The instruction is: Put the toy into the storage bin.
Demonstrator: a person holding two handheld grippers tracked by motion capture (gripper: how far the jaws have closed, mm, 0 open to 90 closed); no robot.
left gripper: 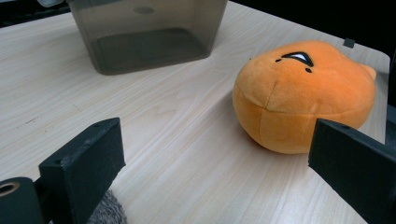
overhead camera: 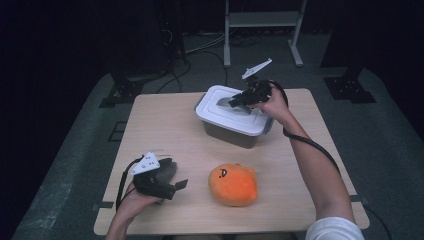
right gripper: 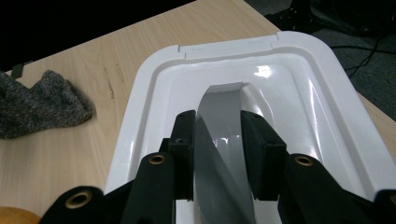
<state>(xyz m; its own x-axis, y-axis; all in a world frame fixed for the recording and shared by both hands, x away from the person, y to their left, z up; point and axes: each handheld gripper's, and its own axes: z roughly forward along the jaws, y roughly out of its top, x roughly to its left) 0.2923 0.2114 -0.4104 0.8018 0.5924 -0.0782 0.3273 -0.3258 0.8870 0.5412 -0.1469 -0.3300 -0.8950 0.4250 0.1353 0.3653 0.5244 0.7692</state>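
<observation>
Gripping the grey lid handle [right gripper: 219,121], right gripper [right gripper: 217,154] jaws pinch its edges.

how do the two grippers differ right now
The right gripper is shut on the grey handle of the white lid, up on the storage box; the left gripper stands open with nothing between its jaws.
The right one points down at the lid, while the left one lies low near the table, aimed toward the orange plush toy.
Both are black, two-jawed and hand-held.

Orange plush [overhead camera: 233,184] on wooden table [overhead camera: 170,130], grey knit cloth [right gripper: 39,103]
</observation>
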